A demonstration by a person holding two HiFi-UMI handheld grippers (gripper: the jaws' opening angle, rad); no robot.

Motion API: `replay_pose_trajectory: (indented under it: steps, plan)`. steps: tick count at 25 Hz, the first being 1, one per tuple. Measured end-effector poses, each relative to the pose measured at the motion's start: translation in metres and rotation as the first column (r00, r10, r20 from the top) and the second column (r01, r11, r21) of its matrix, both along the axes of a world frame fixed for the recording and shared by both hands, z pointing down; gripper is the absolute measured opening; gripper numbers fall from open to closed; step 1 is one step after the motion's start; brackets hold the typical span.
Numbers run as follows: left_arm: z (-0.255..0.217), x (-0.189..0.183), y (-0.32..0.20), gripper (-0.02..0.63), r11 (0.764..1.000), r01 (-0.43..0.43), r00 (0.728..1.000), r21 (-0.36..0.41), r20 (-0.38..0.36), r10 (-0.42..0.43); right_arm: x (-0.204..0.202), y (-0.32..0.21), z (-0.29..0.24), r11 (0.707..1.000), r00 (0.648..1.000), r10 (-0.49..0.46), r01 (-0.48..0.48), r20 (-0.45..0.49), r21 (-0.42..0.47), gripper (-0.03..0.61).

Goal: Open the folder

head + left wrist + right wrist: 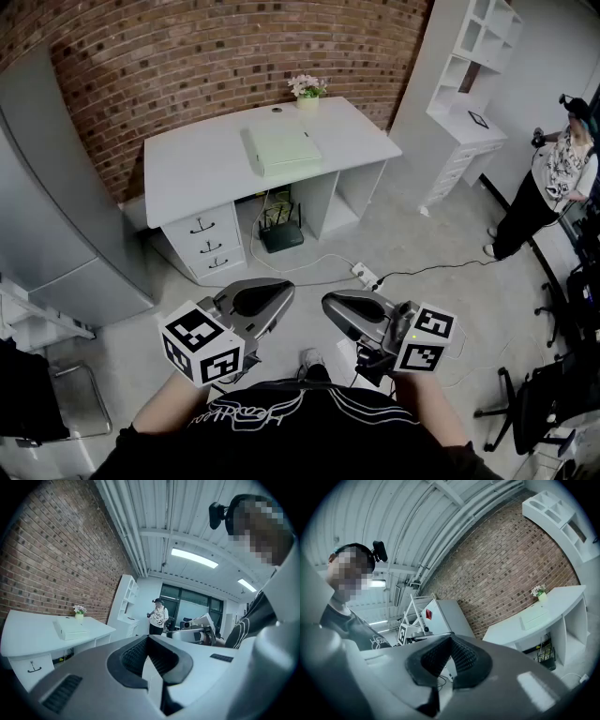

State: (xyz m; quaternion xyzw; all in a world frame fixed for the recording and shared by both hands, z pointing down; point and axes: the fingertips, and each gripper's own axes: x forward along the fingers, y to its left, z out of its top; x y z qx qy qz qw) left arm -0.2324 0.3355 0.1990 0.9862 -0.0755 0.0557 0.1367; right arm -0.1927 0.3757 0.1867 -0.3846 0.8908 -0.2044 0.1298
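On the desk, the folder lies far from left claw and right claw, both closed empty.

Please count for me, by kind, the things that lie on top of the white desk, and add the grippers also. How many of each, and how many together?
Folder: 1
Flower pot: 1
Small dark thing, too small to identify: 1
Grippers: 2, the left gripper and the right gripper
Total: 5
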Motion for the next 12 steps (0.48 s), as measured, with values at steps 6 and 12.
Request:
replay_pose_trajectory:
  steps: [6,12]
  plan:
    - [-0.0067,-0.0095,-0.0019,0.003,1.000,0.001,1.000,-0.006,-0.016,-0.001,-0.0072,-0.0016,-0.0069,1.000,1.000,0.003,-0.003,-0.012,0.011,0.002]
    - [-0.0060,-0.0045,-0.0088,0.003,1.000,0.005,1.000,0.008,-0.018,-0.005,-0.0079,-0.0025,-0.0061,0.999,0.999,-0.018,0.019,-0.034,0.028,0.000]
